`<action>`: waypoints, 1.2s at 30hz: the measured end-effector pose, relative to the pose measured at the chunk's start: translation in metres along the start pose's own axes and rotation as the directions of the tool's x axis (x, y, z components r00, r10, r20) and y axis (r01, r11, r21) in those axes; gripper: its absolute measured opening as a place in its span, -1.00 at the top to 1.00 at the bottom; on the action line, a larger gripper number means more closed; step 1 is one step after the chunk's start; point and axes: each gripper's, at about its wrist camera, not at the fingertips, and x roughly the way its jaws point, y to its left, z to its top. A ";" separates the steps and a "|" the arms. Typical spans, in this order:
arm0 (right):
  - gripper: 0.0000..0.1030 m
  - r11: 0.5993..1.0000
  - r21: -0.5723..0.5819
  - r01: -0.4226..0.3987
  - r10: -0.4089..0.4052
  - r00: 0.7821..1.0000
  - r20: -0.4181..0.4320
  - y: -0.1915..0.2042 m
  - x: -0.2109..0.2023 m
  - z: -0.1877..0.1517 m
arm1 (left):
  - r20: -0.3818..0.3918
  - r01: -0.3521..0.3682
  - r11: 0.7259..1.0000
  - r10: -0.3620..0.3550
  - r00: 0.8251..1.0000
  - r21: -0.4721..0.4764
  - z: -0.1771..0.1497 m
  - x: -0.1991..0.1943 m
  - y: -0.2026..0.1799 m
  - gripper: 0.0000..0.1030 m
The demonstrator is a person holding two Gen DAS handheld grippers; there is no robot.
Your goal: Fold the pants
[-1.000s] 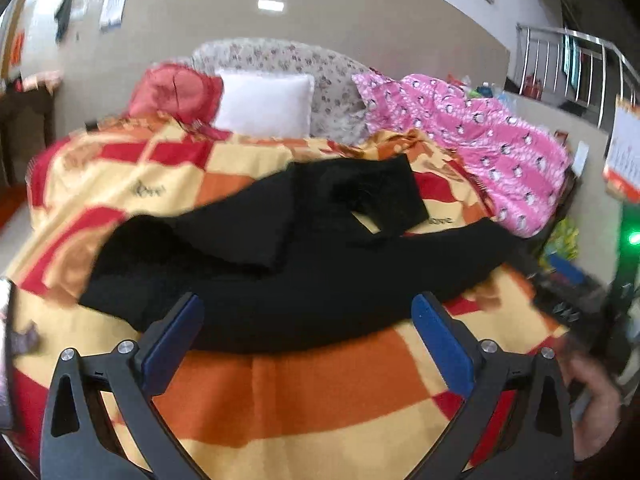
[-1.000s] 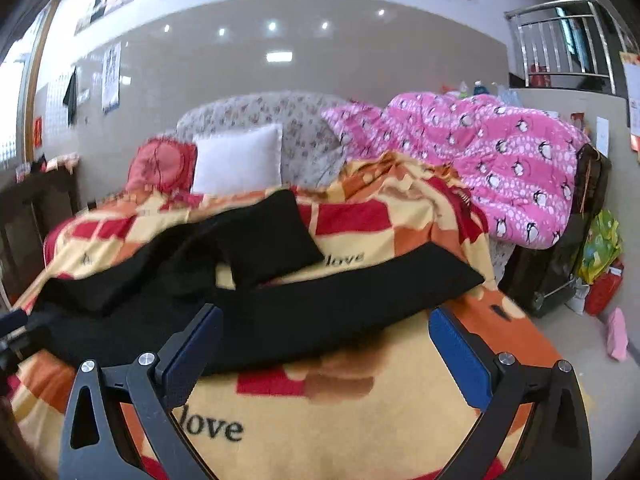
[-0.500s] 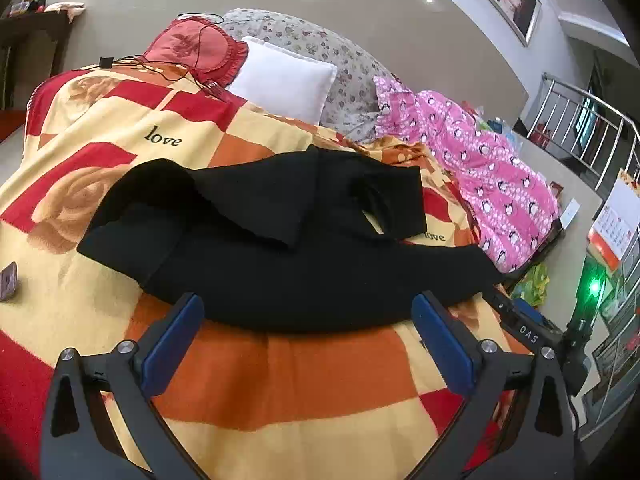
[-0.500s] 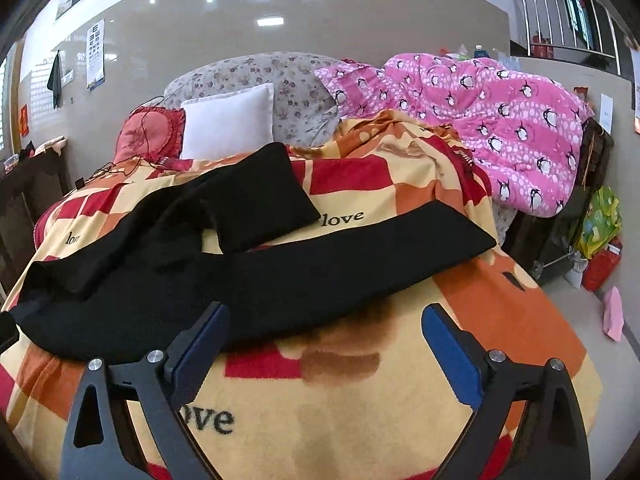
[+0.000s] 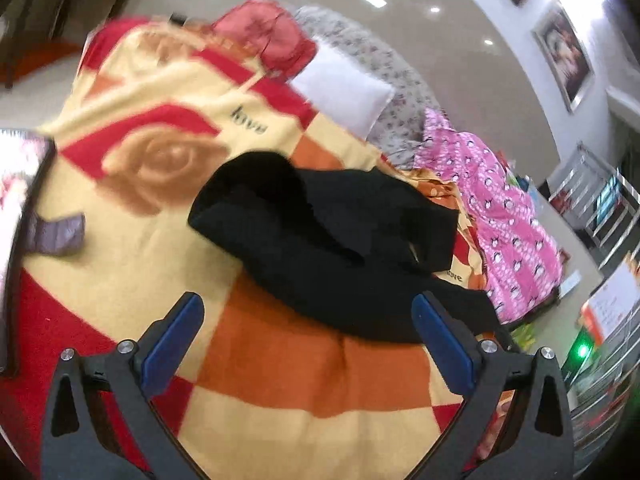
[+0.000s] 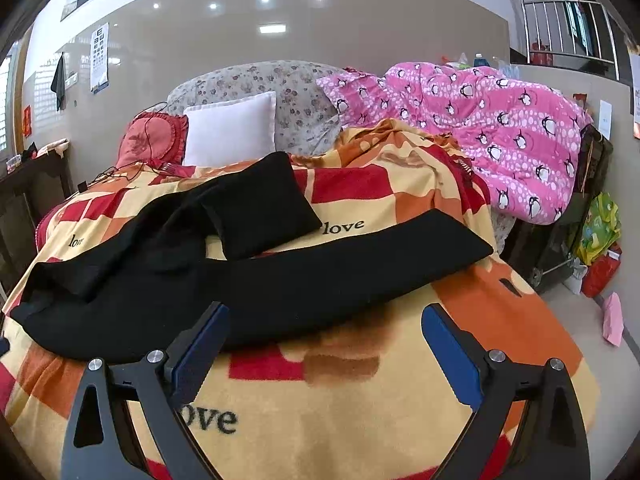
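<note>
Checkered blanket (image 6: 360, 412) under black pants (image 6: 280, 280)

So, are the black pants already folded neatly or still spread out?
Not neatly folded. The black pants lie rumpled on the blanket: one leg stretched out, the other doubled back.

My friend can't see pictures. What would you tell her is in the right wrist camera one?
Black pants lie spread across a bed's orange, yellow and red blanket, one leg stretched right, the other bent back. The open right tool hovers at the near edge. Behind are a white pillow and a pink penguin quilt.
</note>
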 end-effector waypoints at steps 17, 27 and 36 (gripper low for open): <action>-0.88 1.000 0.018 -0.002 0.002 1.000 0.010 -0.002 -0.003 0.000 | -0.030 -0.098 0.988 0.095 0.995 -0.118 0.037 0.044 0.015 -0.17; -0.89 0.854 0.452 -0.259 0.273 0.961 0.034 -0.137 -0.008 0.038 | 0.030 -0.230 0.972 0.231 0.972 -0.048 0.027 0.041 0.002 0.47; -0.22 0.521 0.787 -0.329 0.539 0.842 -0.004 -0.229 0.081 0.015 | 0.063 -0.204 0.978 0.206 0.976 -0.044 0.027 0.037 0.001 0.47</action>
